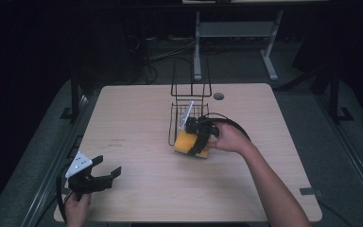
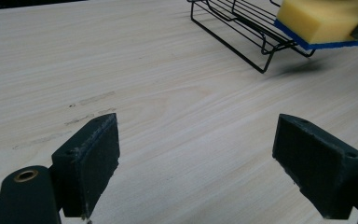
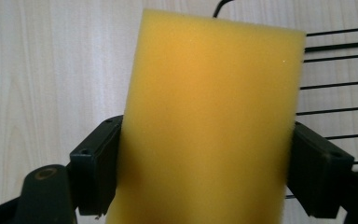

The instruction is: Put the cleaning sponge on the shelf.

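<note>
**Sponge held at rack edge**

Right gripper (image 1: 194, 142) clamped on sponge (image 1: 185, 142), jaws pressing its two sides; yellow face up, blue layer beneath. Sponge sits centre of high view, raised at the near end of the wire rack (image 1: 189, 101). Likely step: carrying the sponge at the rack; into or out of it, cannot tell. Next move needs a steady grip and clearance over the rack wires.

Left gripper (image 1: 105, 171) lower left, jaws apart, holding nothing.

Table (image 1: 137, 118): pale wood, faint scuffs. Room dark; desk legs and cables at top.
</note>
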Available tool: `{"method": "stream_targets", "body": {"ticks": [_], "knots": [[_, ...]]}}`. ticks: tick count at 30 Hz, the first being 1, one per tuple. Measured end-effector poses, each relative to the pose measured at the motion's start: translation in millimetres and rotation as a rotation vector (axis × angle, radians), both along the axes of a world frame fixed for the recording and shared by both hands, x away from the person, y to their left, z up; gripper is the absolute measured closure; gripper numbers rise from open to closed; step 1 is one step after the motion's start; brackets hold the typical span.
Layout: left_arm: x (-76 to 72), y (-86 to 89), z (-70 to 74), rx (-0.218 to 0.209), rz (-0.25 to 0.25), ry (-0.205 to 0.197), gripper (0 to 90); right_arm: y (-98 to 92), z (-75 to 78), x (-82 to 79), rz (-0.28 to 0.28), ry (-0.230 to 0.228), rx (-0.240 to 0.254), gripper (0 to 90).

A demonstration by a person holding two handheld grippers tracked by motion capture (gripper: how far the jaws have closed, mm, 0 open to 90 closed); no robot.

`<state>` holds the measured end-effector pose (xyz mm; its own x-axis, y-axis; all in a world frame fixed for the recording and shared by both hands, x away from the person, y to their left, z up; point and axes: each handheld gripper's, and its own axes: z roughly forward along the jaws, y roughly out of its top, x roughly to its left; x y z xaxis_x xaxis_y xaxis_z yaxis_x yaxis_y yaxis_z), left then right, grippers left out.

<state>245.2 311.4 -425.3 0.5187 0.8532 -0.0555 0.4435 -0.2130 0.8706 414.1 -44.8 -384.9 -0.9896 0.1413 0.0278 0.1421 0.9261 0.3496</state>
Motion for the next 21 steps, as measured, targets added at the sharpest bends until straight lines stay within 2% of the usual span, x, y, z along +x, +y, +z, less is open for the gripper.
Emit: {"method": "stream_targets", "body": {"ticks": [3, 4, 12, 16, 21], "knots": [[-0.1, -0.1, 0.2, -0.001, 0.000, 0.000, 14.1, 1.0, -0.1, 4.4, -0.010, 0.005, -0.002, 20.8], [-0.1, -0.2, 0.2, -0.002, 0.000, 0.000, 14.0, 0.8, -0.8, 8.2, -0.004, 0.017, 0.012, 20.9], [0.2, -0.8, -0.4, -0.005, -0.003, 0.005, 14.1, 0.2, -4.5, 14.1, -0.014, 0.024, 0.017, 20.9], [0.5, -1.1, -0.4, -0.002, -0.004, 0.006, 14.1, 0.4, -0.7, 16.9, -0.011, 0.013, 0.004, 20.8], [0.4, -0.6, -0.2, -0.002, -0.005, 0.003, 14.1, 2.3, 3.7, 23.6, -0.008, 0.019, 0.020, 20.8]]}}
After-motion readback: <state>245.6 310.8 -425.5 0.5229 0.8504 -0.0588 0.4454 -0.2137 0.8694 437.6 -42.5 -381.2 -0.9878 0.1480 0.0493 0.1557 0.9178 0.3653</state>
